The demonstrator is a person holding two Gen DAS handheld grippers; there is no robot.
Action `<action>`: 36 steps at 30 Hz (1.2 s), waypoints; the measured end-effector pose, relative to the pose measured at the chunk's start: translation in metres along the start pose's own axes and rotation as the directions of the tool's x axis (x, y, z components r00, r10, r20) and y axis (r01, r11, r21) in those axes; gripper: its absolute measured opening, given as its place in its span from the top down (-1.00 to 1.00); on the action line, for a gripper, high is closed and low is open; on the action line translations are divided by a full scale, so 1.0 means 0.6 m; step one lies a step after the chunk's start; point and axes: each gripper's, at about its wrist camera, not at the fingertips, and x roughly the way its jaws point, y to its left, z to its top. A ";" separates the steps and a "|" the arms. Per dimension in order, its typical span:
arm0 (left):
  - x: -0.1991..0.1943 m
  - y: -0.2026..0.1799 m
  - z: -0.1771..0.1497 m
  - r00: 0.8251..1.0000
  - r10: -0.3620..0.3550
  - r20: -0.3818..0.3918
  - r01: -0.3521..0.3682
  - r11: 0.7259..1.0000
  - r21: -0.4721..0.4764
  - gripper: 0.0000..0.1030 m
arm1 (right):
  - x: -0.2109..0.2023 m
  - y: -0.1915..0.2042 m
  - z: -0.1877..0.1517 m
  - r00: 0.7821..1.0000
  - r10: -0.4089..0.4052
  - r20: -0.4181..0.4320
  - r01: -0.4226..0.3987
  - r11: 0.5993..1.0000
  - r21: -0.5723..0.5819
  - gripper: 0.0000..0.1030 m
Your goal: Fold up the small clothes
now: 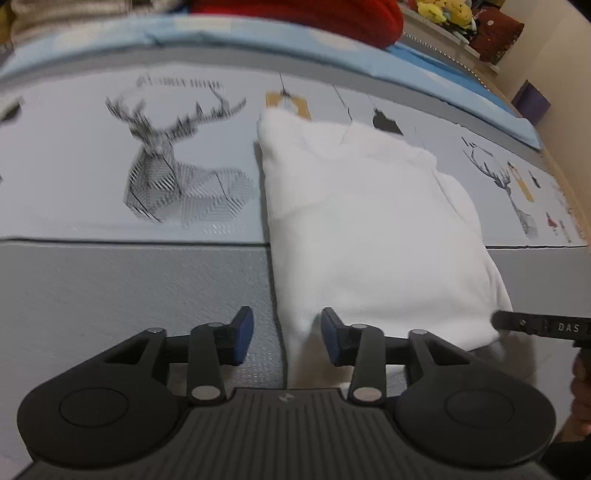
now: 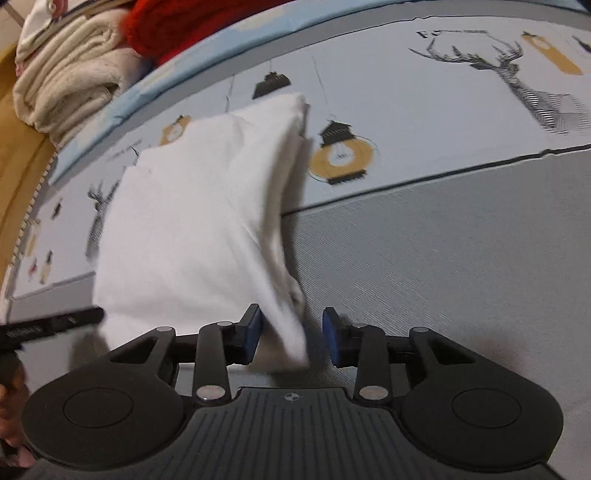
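Left fingers: the left gripper (image 1: 287,339) tilts steeply down, blue pads parted, the near left corner of the white garment (image 1: 369,229) between them, unpinched.
Right fingers: the right gripper (image 2: 291,339) tilts down likewise, pads apart around the garment's near right corner, which droops loosely; no clamp visible.
Garment: soft white knit, partly folded into a rough rectangle, straddling the seam between the mat's grey and printed panels.
Mat (image 2: 461,258): textured grey foam near, pale panels printed with stags and lanterns beyond; open room left and right.
Far edge: cream folded towels (image 2: 66,74) and red fabric (image 2: 192,26) beyond.
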 end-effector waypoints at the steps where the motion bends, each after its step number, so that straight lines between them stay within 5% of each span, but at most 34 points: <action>1: -0.010 -0.004 -0.002 1.000 0.013 0.015 -0.013 1.000 0.003 -0.09 | -0.004 -0.002 -0.004 1.000 -0.011 -0.003 0.011 1.000 -0.002 0.28; 4: -0.056 -0.020 -0.015 0.994 0.063 0.092 -0.066 0.997 0.026 -0.54 | -0.030 -0.008 -0.016 0.998 -0.063 0.020 0.063 0.998 -0.013 0.28; 8: -0.134 -0.045 -0.036 0.972 0.133 0.194 -0.146 0.988 0.054 -0.67 | -0.103 0.010 -0.036 0.967 -0.168 0.190 0.187 0.978 -0.089 0.29; 12: -0.233 -0.081 -0.071 0.927 0.167 0.335 -0.193 0.980 0.043 -0.84 | -0.214 0.035 -0.065 0.903 -0.145 0.404 0.198 0.976 -0.092 0.24; 17: -0.352 -0.136 -0.160 0.859 0.150 0.489 -0.194 0.980 0.041 -0.99 | -0.336 0.073 -0.138 0.814 -0.045 0.579 0.149 0.980 -0.133 -0.11; 21: -0.406 -0.171 -0.232 0.844 0.121 0.522 -0.182 0.981 0.067 -0.99 | -0.394 0.098 -0.214 0.771 -0.006 0.636 0.146 0.975 -0.167 -0.32; 26: -0.396 -0.189 -0.322 0.827 0.082 0.556 -0.166 0.981 0.104 -0.99 | -0.397 0.108 -0.284 0.773 -0.020 0.634 0.170 0.970 -0.176 -0.46; 27: -0.378 -0.186 -0.339 0.838 0.085 0.540 -0.177 0.977 0.120 -0.99 | -0.390 0.108 -0.295 0.778 -0.027 0.628 0.174 0.969 -0.174 -0.49; 29: -0.335 -0.188 -0.340 0.896 0.156 0.415 -0.225 0.967 0.122 -0.99 | -0.370 0.108 -0.315 0.800 -0.045 0.598 0.182 0.968 -0.172 -0.53; 30: -0.328 -0.183 -0.335 0.906 0.169 0.389 -0.218 0.972 0.086 -0.99 | -0.360 0.106 -0.322 0.819 -0.068 0.570 0.192 0.968 -0.160 -0.53; 31: -0.326 -0.178 -0.331 0.904 0.161 0.396 -0.198 0.979 0.055 -0.99 | -0.352 0.104 -0.322 0.835 -0.092 0.543 0.198 0.971 -0.138 -0.54; 34: -0.320 -0.178 -0.320 0.884 0.198 0.424 -0.238 0.970 0.043 -0.99 | -0.349 0.112 -0.322 0.827 -0.105 0.552 0.210 0.969 -0.129 -0.77; 36: -0.314 -0.177 -0.315 0.886 0.207 0.415 -0.241 0.970 0.031 -0.99 | -0.342 0.117 -0.317 0.825 -0.139 0.548 0.244 0.962 -0.124 -0.83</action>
